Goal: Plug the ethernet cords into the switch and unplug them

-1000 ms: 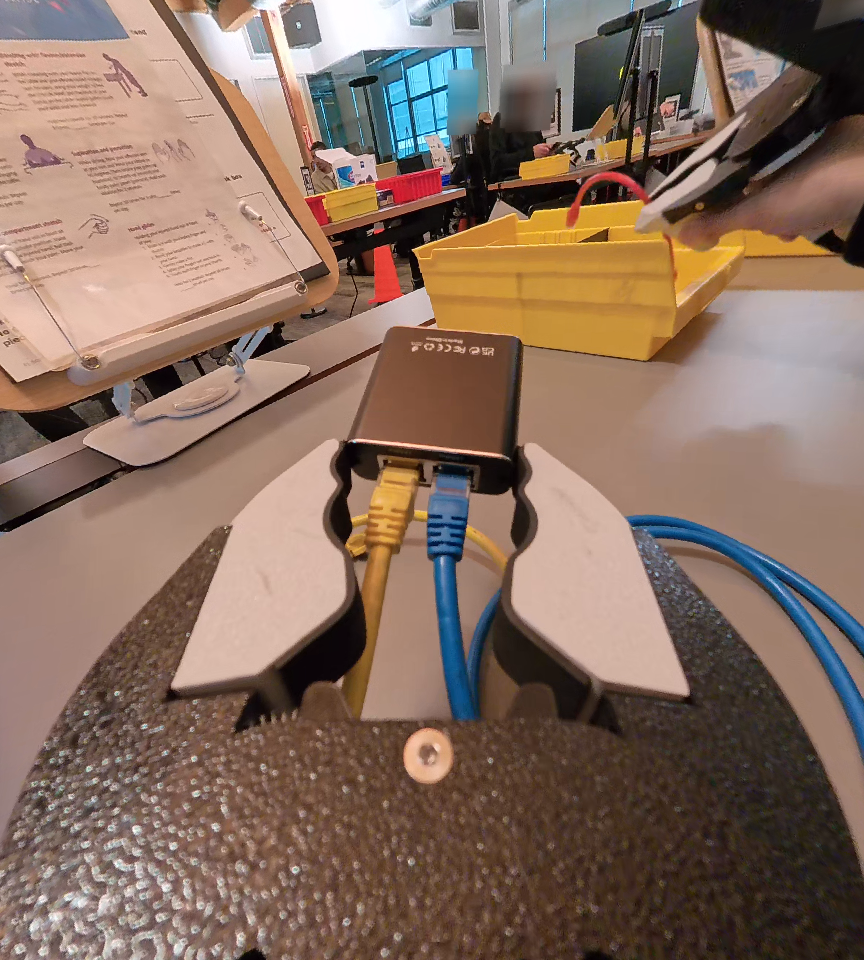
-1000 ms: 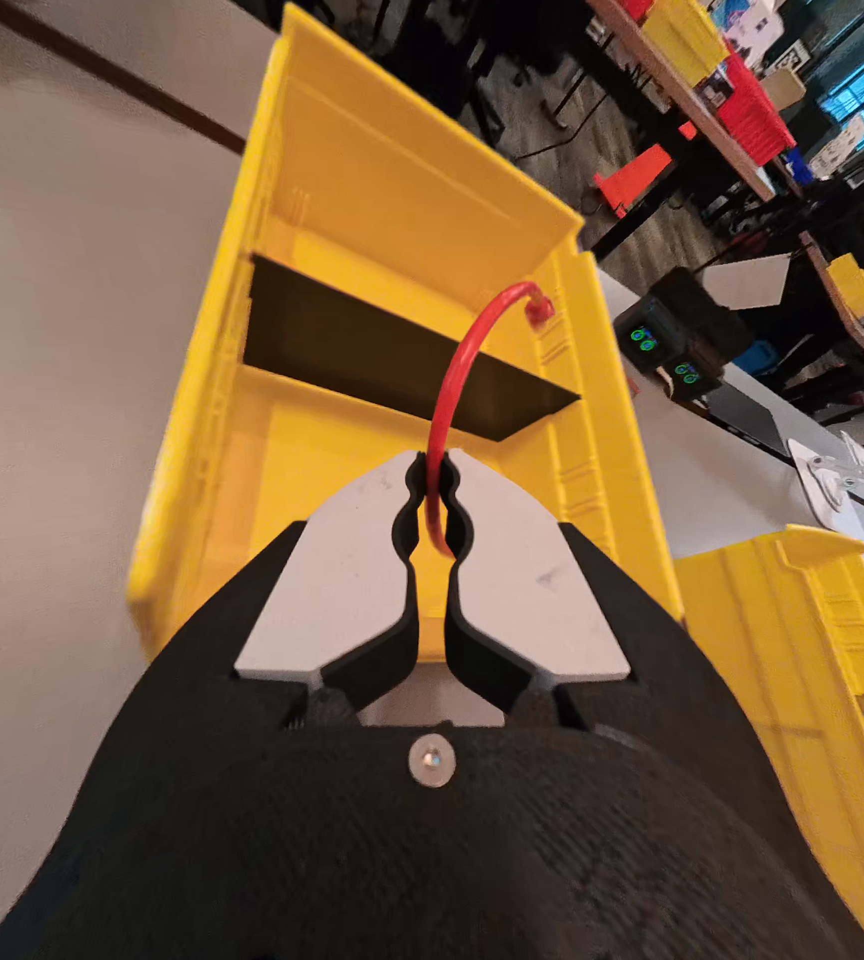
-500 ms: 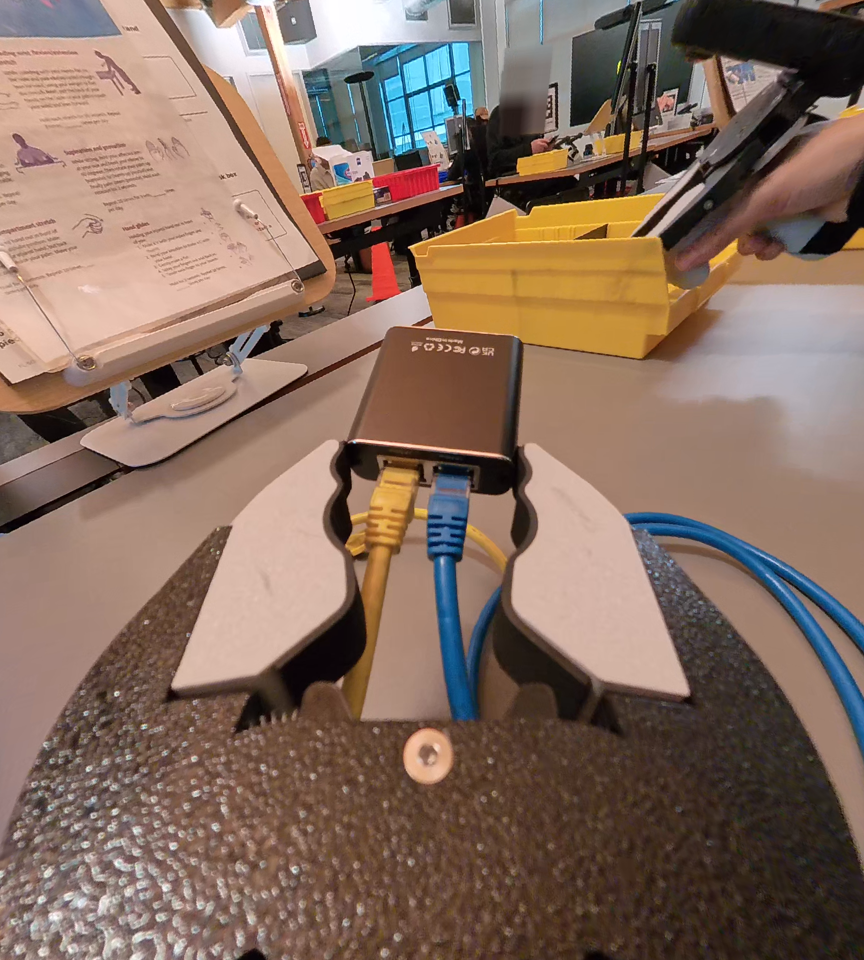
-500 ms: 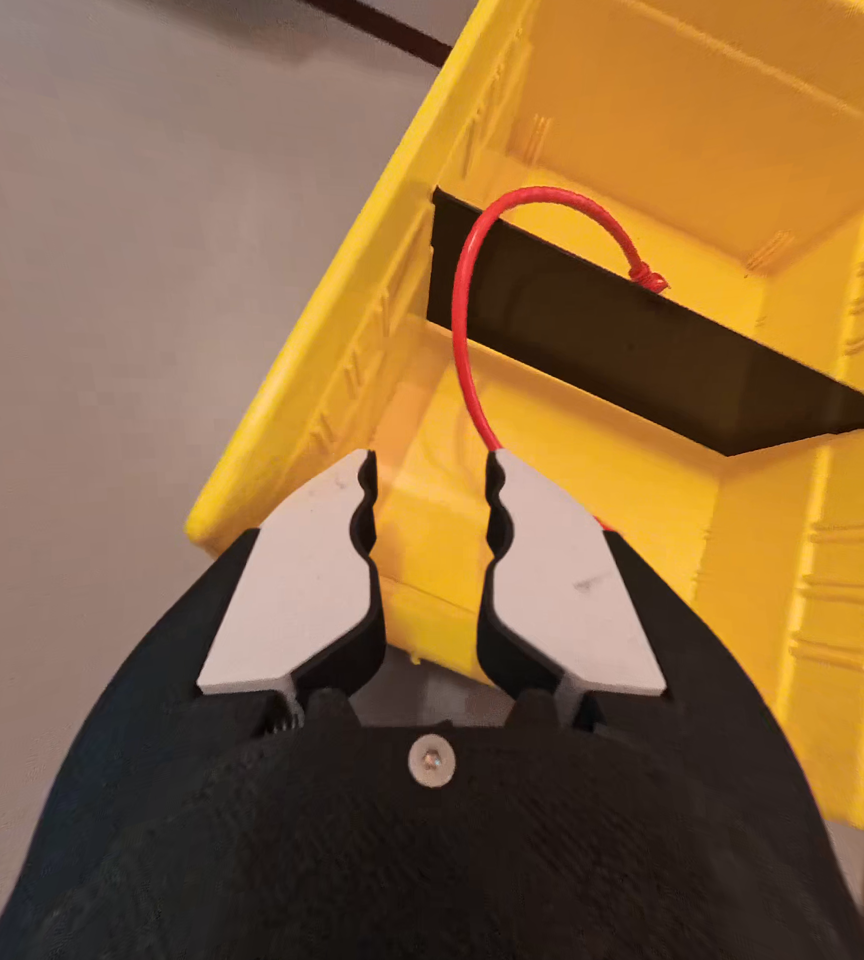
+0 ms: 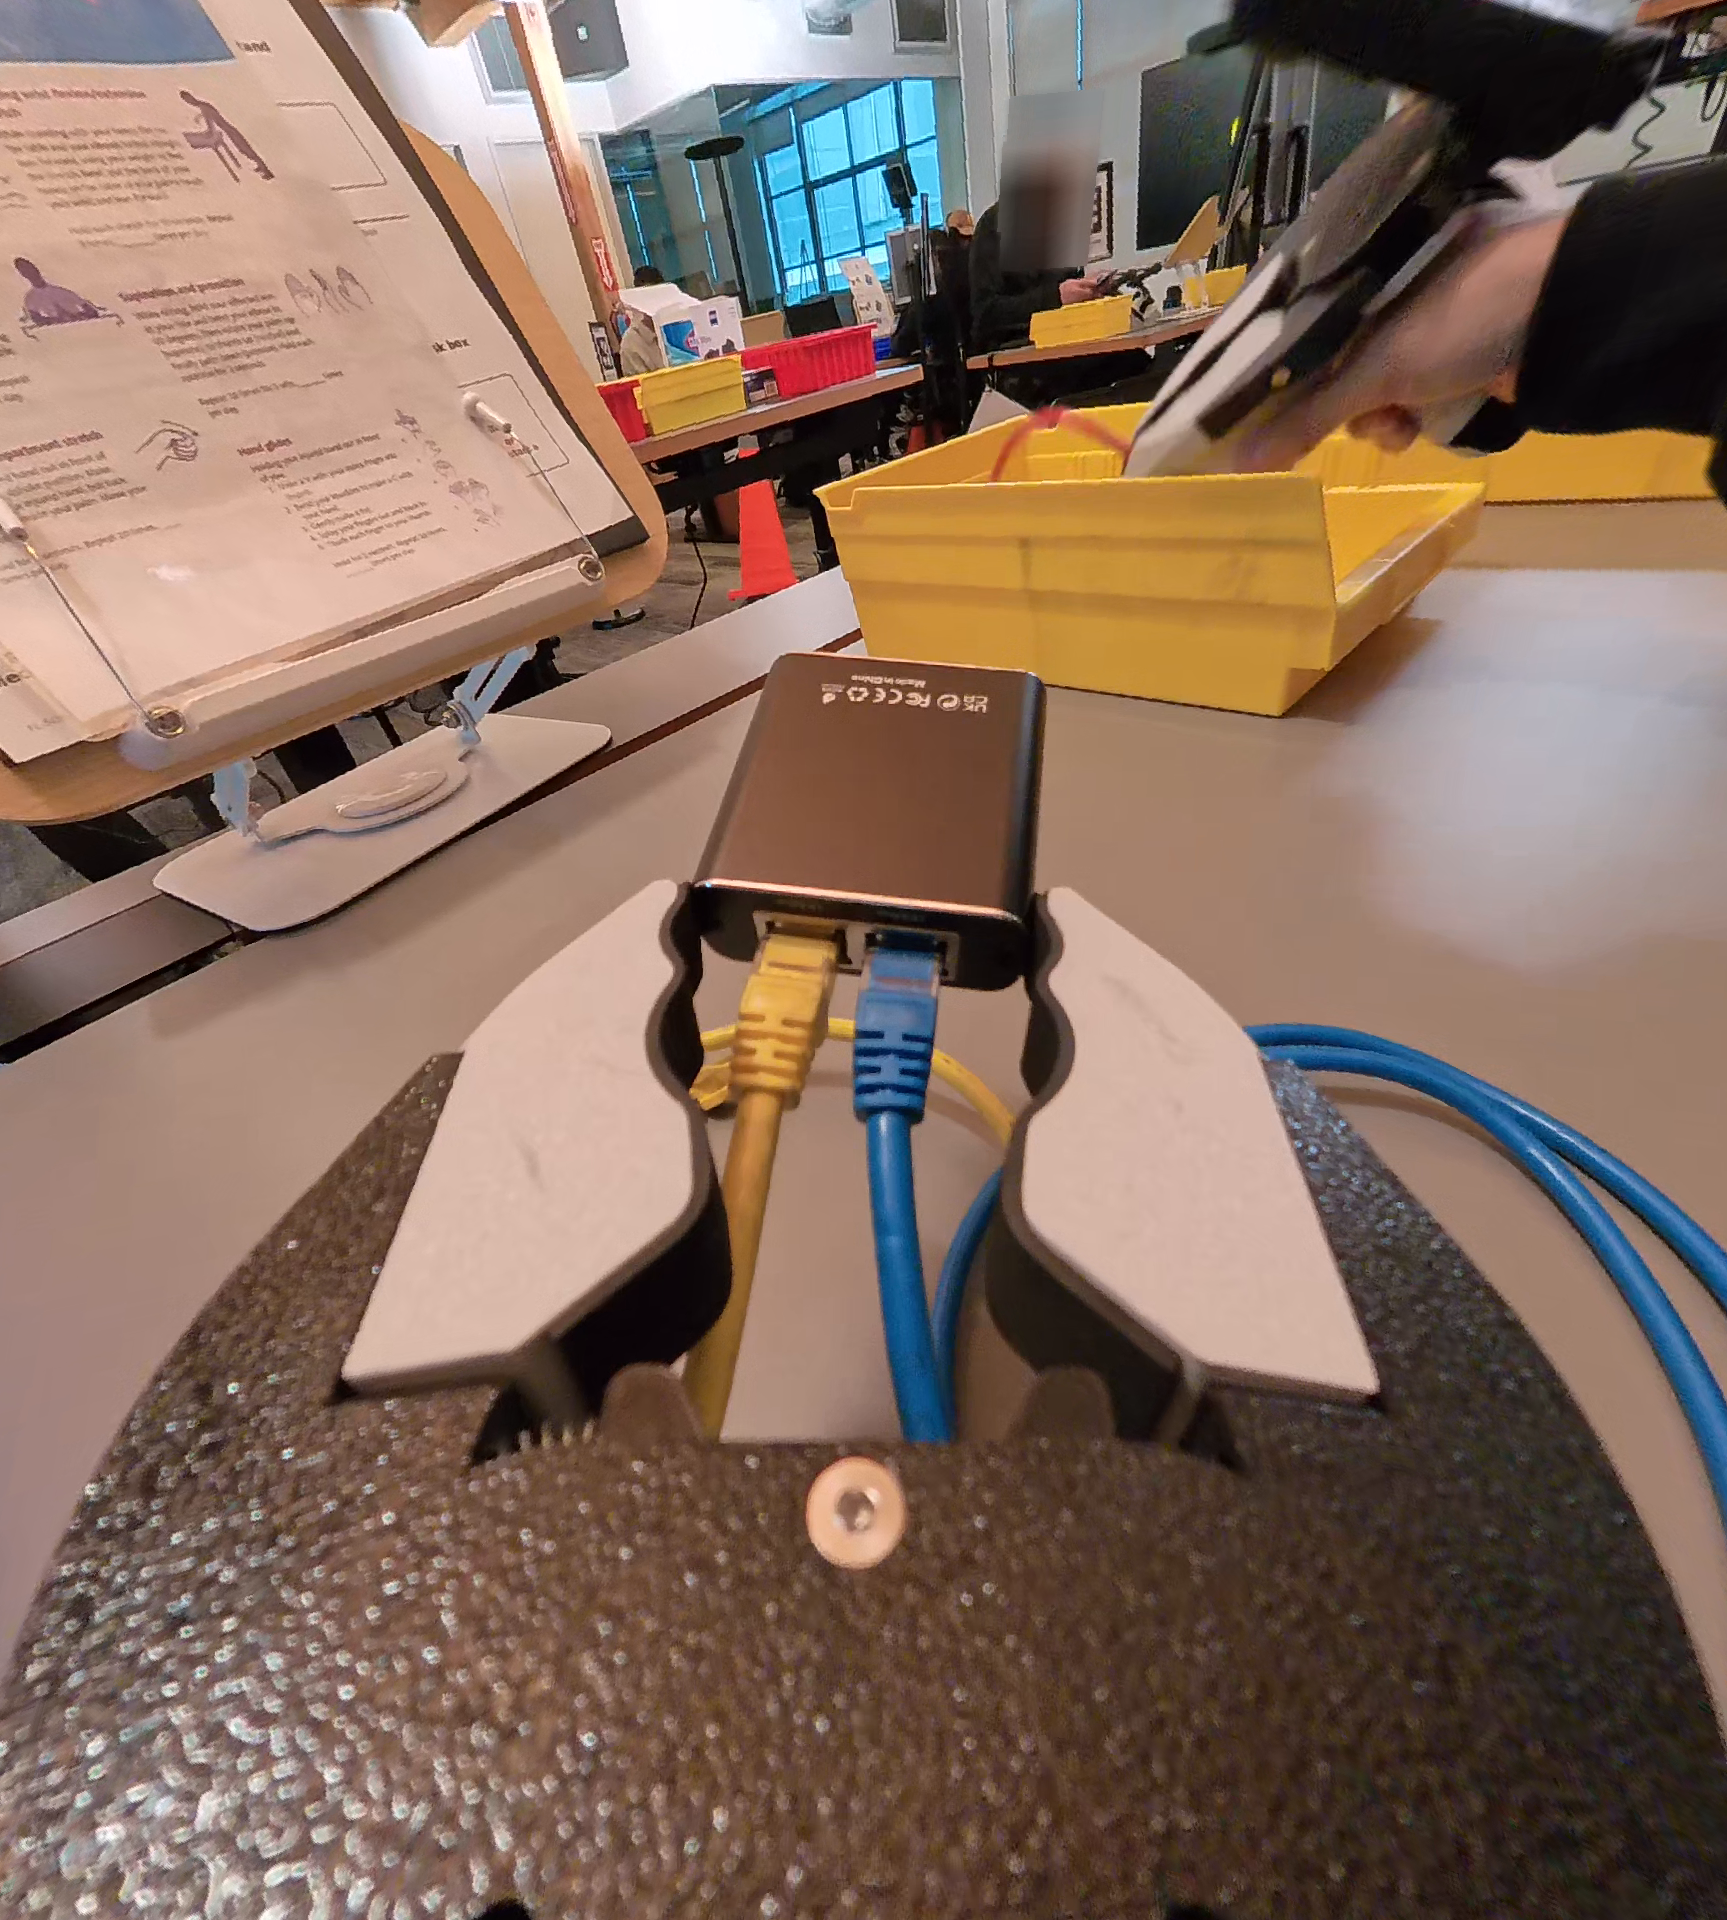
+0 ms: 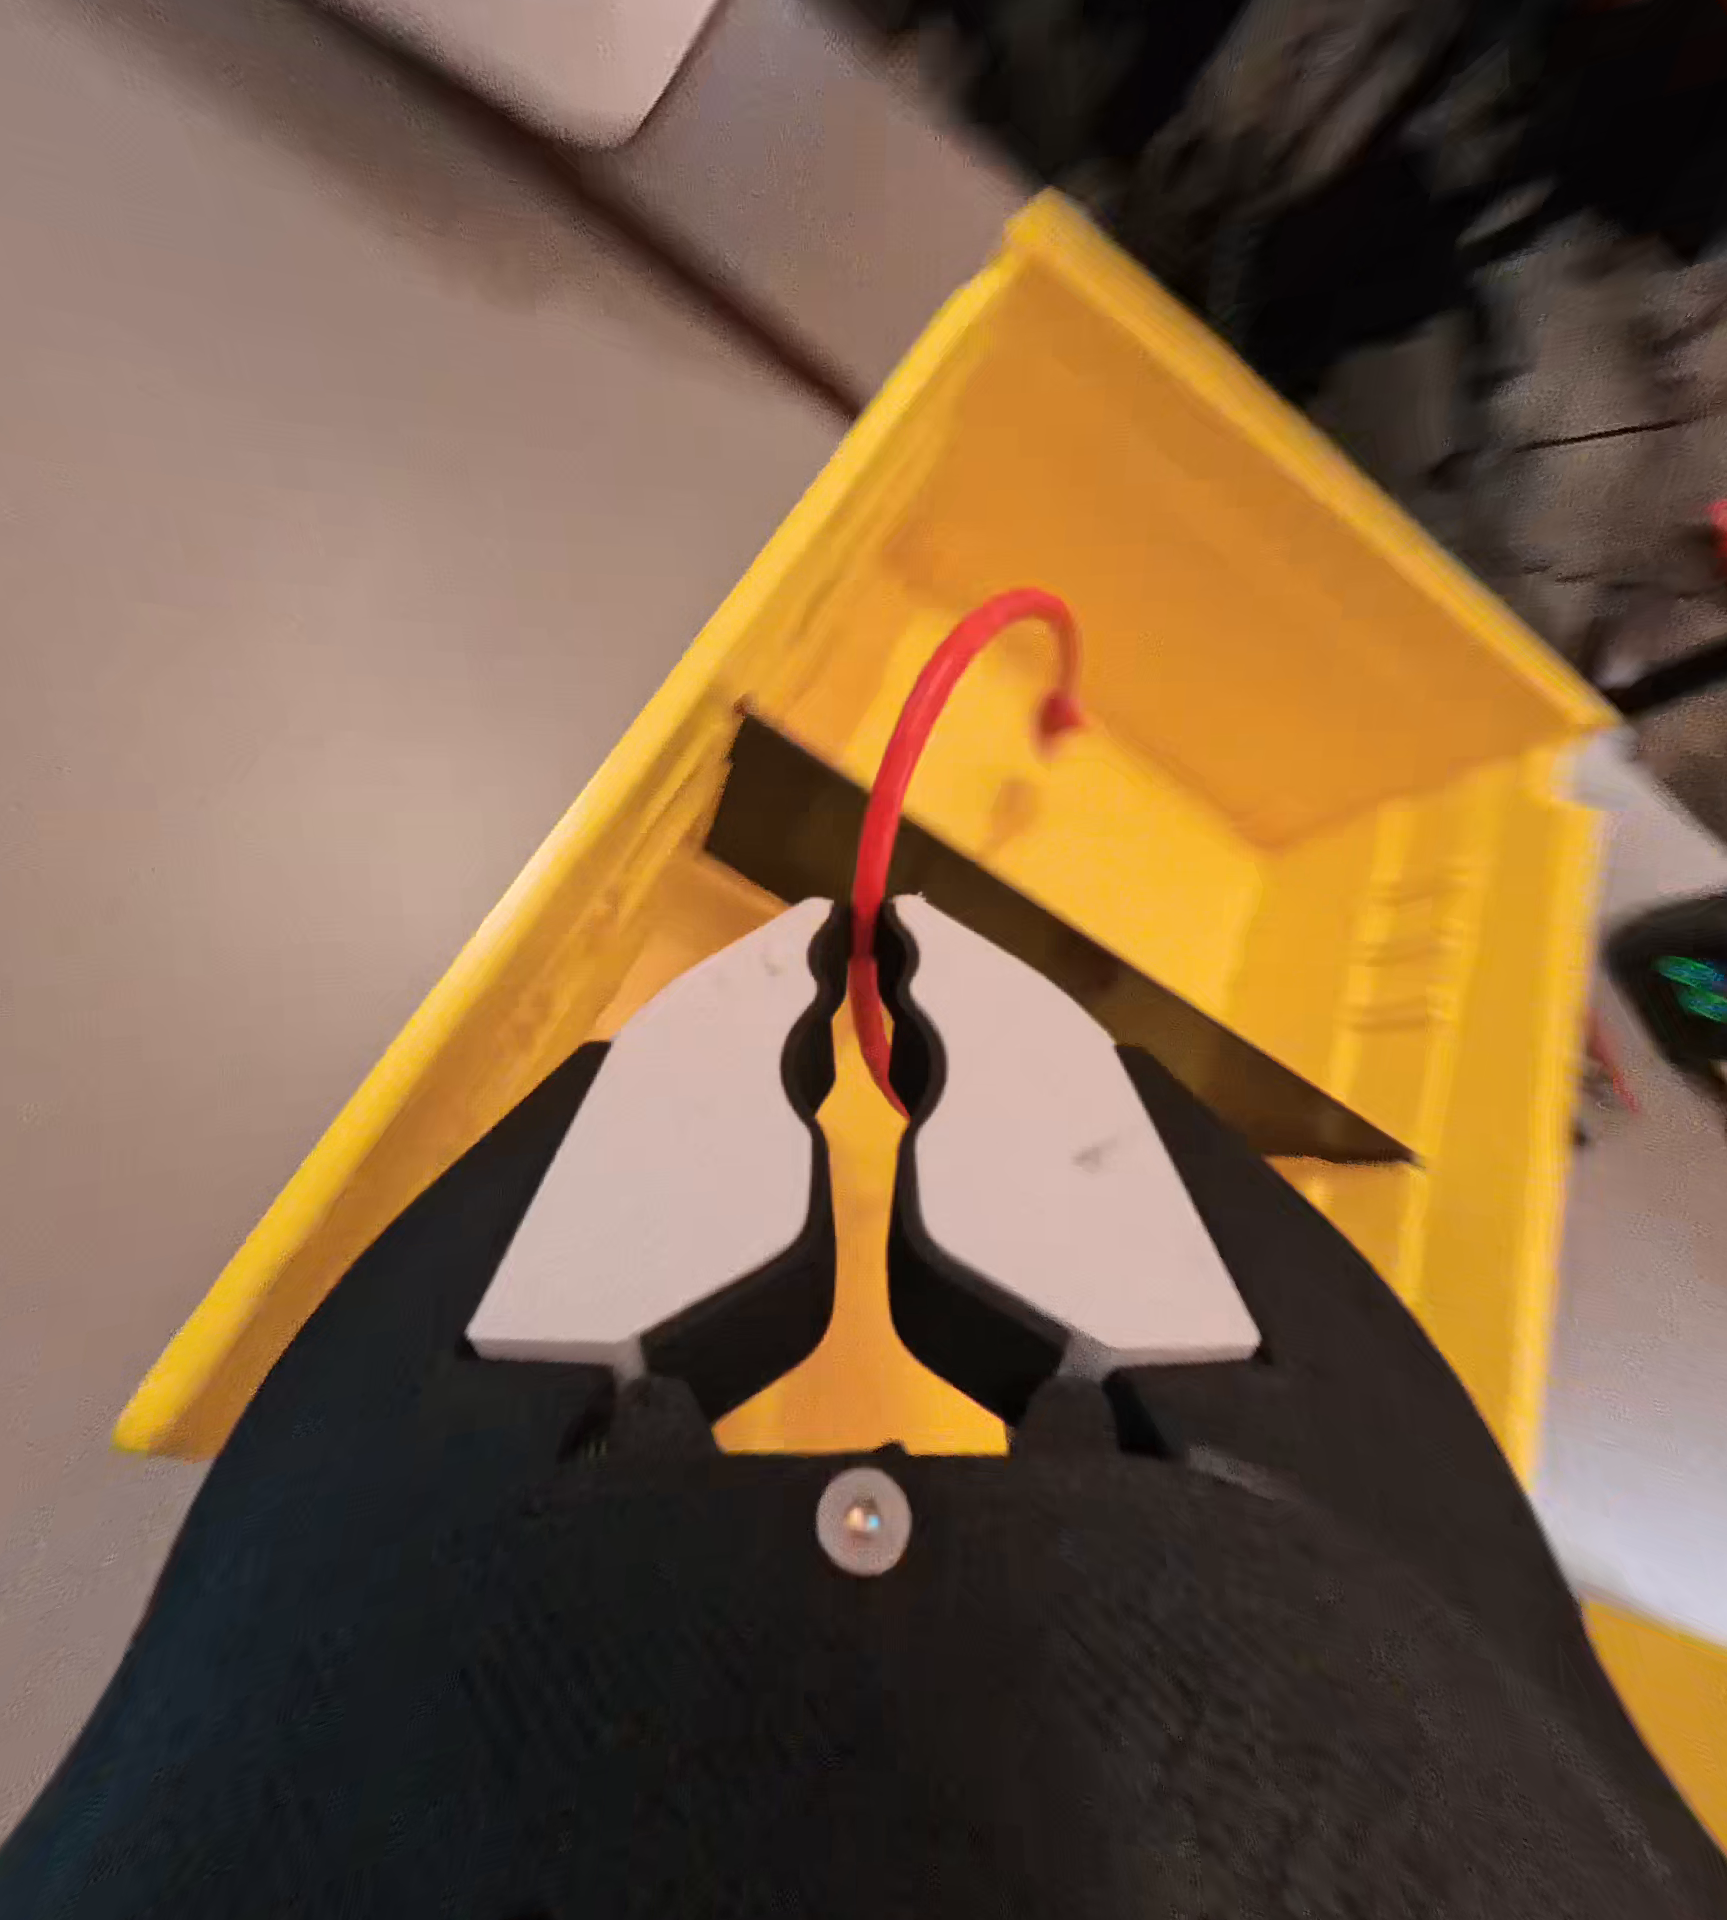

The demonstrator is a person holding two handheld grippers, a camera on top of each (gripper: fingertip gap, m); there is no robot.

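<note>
We see the left claw (image 5: 864, 940) clamped on the near end of the switch (image 5: 874, 800), one finger (image 5: 568, 1143) against each side of the dark metal box. The switch lies flat on the grey surface (image 5: 1358, 883), its port face toward the camera. Two cords are seated in the ports: the yellow cord (image 5: 781, 1023) in the left one, the blue cord (image 5: 895, 1039) in the right. Both run back between the fingers. The blue cord loops out on the surface to the right; a bit of yellow loop shows behind the plugs.

Beyond the switch stands a yellow bin (image 5: 1098, 592). To the left, a stand with a printed sheet (image 5: 184, 343).

We note the right claw (image 6: 864, 914) above the bin, pinched tight on a thin red tie (image 6: 885, 790) that arcs up out of its tips and curls over with a knot at the free end. A black divider (image 6: 1098, 966) crosses the bin under the tie. The right wrist view is motion-blurred. In the left wrist view the right claw shows far off, held in a hand (image 5: 1389, 384) with a dark sleeve, tips down at the bin's rim.
</note>
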